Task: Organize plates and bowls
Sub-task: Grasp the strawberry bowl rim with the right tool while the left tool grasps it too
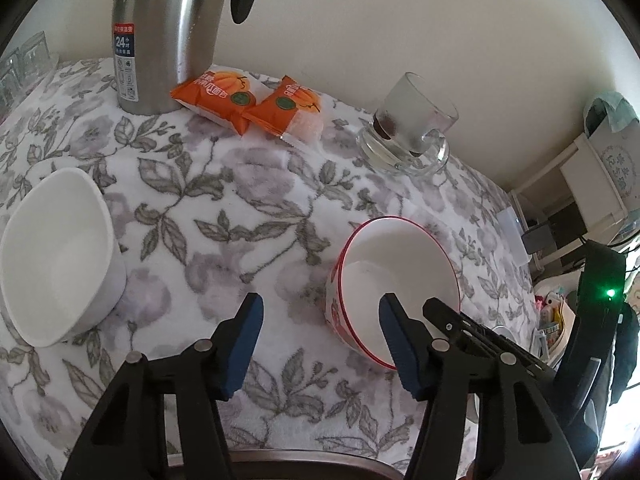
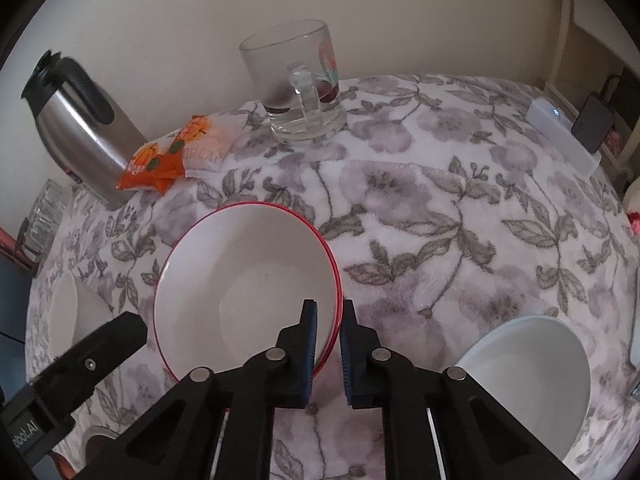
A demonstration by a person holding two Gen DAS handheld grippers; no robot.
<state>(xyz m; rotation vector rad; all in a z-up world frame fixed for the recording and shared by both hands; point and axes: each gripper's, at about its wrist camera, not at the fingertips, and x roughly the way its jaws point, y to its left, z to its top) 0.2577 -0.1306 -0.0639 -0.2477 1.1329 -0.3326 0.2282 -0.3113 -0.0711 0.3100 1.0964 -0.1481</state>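
The red-rimmed bowl stands on the tabletop, which is covered with a grey flowered cloth. The right tongs are narrow and pinch the near right rim of this bowl: one blue pad is inside the wall and the other is outside. In the left wrist view the same bowl is seen to the right, and the right tongs reach into it from the lower right.

The left tongs are about half wide and hold nothing. Their right pad is in front of the bowl's rim, the left pad is over bare cloth, and I cannot tell if the right pad touches the bowl.

A plain white bowl stands well apart at the left side of the tabletop. Another white bowl is near the right tongs, at the lower right.

At the far edge stand a steel thermos, two orange snack packs just beside it, and a glass mug with something dark at its bottom.
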